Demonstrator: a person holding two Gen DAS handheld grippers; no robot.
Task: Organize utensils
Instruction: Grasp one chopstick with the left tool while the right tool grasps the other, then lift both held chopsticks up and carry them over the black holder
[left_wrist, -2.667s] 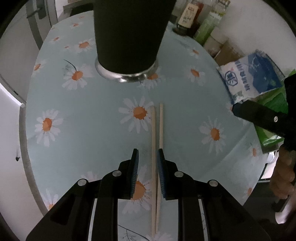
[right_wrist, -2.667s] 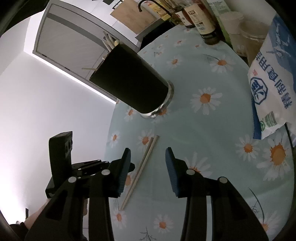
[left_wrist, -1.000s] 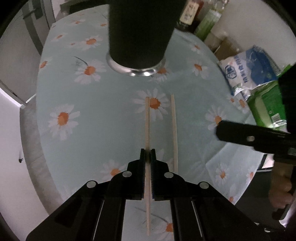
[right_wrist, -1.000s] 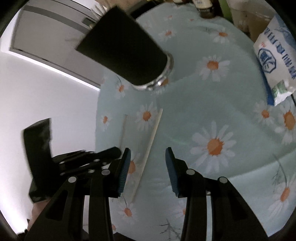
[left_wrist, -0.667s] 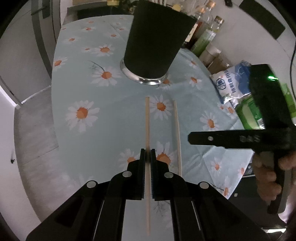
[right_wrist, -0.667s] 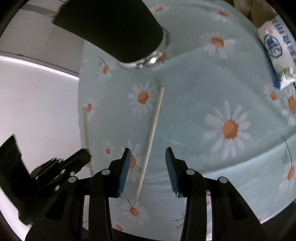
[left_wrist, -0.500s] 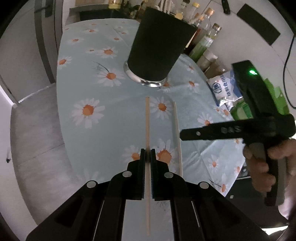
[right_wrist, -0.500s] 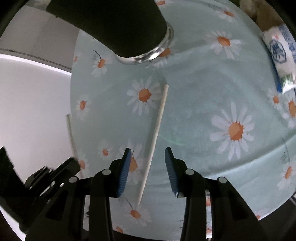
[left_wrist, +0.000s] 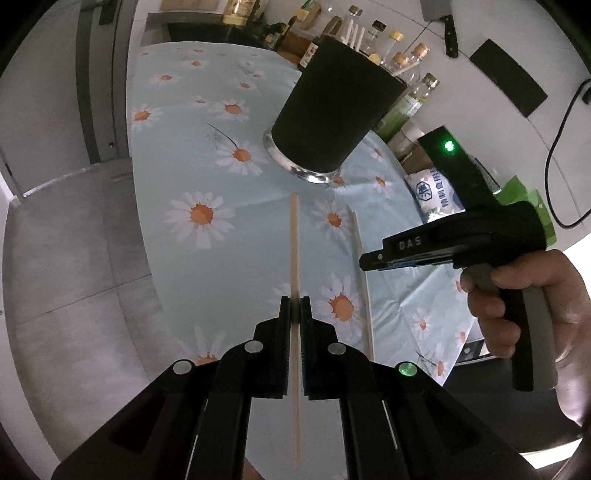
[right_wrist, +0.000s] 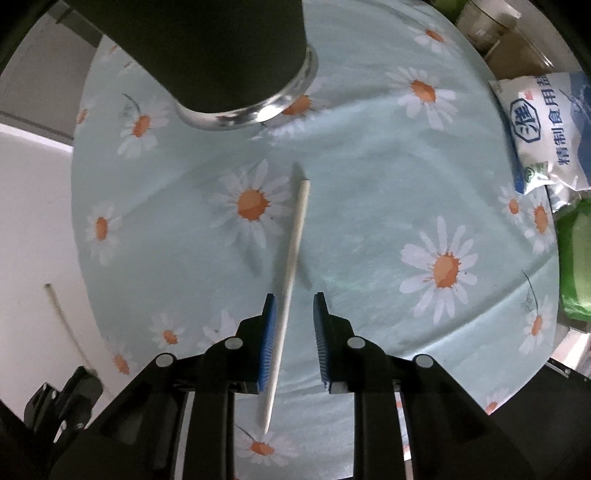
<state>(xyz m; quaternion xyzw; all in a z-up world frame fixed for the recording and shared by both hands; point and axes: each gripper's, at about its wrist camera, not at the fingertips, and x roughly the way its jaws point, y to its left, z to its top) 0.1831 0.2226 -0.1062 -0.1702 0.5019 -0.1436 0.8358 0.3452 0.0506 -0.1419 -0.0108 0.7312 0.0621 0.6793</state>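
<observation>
Left wrist view: left claw pressed tight on one chopstick, lifted clear of the daisy-cloth counter, likely bound for the black holder.

Right wrist view: right claw closing around second chopstick lying on counter, pads not yet touching.

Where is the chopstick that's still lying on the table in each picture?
Left wrist view: the loose chopstick lies right of centre on the daisy tablecloth, partly behind the right gripper.
Right wrist view: the same chopstick runs up the middle, between the right gripper's closing jaws.
Shared landmark: the black utensil cup just beyond its far end.
</observation>
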